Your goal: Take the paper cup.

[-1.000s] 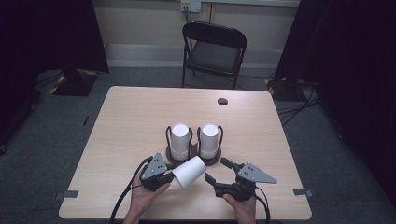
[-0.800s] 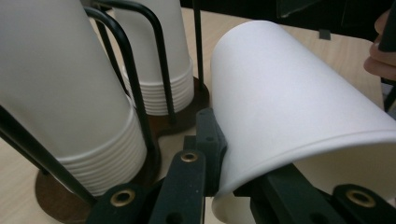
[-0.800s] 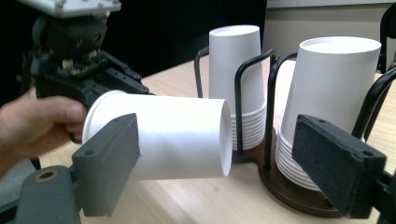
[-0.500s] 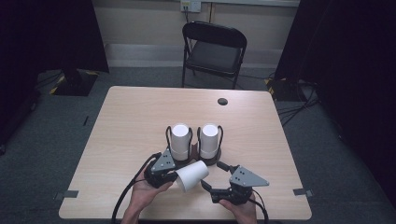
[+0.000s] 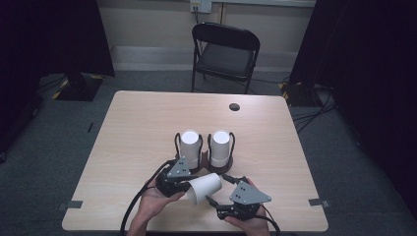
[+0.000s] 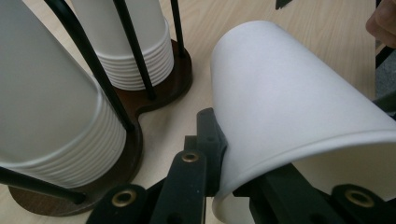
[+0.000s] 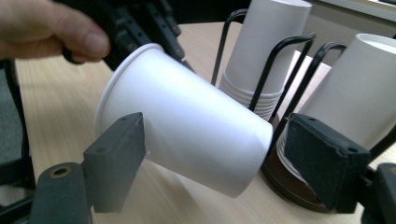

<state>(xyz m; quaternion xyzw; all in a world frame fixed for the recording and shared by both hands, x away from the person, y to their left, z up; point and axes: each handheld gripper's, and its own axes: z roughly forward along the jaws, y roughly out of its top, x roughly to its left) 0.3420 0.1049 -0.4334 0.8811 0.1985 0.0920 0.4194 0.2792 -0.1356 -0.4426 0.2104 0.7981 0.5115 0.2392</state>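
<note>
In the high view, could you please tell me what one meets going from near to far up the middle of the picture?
Right gripper → loose cup → holder with two cup stacks → dark round spot on the table → chair.

left gripper (image 5: 183, 185) clamped, right gripper (image 5: 216, 205) closing

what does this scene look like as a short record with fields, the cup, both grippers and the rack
held cup: white paper cup, on its side, above the table
left gripper: shut on the cup's rim
right gripper: jaws have just been closing around the cup body; pads not yet pressing
rack: dark base with wire posts, two upside-down cup stacks
background: folding chair behind the table
</note>
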